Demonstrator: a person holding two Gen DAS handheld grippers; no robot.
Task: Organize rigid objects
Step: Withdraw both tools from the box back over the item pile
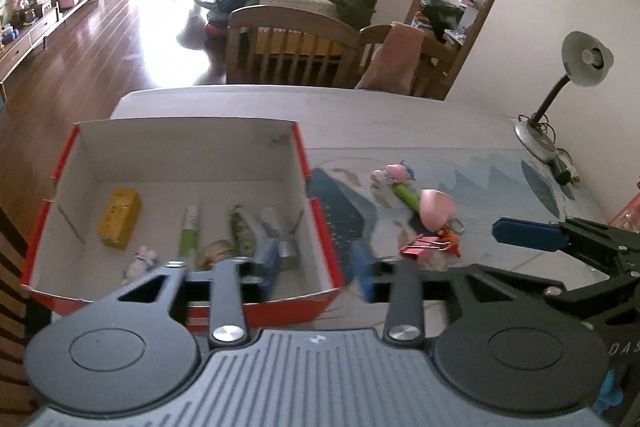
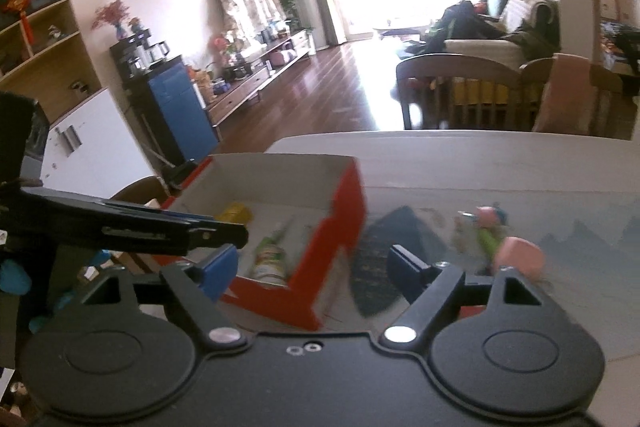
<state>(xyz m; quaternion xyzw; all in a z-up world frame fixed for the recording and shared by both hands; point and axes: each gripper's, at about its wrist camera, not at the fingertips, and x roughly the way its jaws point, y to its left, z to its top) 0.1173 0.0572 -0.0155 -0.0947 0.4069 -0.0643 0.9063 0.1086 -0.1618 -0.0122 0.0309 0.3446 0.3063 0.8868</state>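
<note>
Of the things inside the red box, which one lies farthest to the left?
The yellow carton. It lies alone in the left part of the red box, apart from the green-and-white tube and the cluster to the right.

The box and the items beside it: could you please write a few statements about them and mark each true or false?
1. The yellow carton lies inside the box. True.
2. The pink clip is in the box. False: it lies on the mat, right of the box.
3. The left gripper holds nothing. True.
4. The lamp stands inside the box. False: it stands on the table's far right.
5. The right gripper is shut on the pink toy. False: its fingers are open, empty.
</note>
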